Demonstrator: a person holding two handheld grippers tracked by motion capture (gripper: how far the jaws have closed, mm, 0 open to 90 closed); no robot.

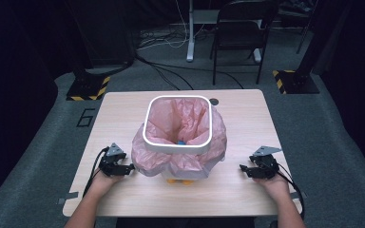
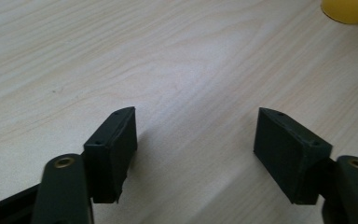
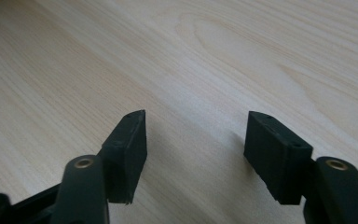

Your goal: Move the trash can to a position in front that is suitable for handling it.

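Left gripper [image 1: 132,167]: jaws spread, empty, resting on worktop [image 1: 123,109] at 9 o'clock of bin [image 1: 177,147]. Bin at centre, pink liner bag [image 1: 145,154] draped over rim. Right gripper [image 1: 242,169]: jaws spread, empty, at 3 o'clock. Step judged: start position before bag handling. Next move: approach both liner edges, pinch thin film only.

The bin [image 1: 177,147] has a white rim and a translucent pink liner [image 1: 180,161]; its feet are yellow-orange. The table [image 1: 123,109] shows pale wood grain. Both grippers, left [image 1: 123,167] and right [image 1: 248,170], are black with grey plates.
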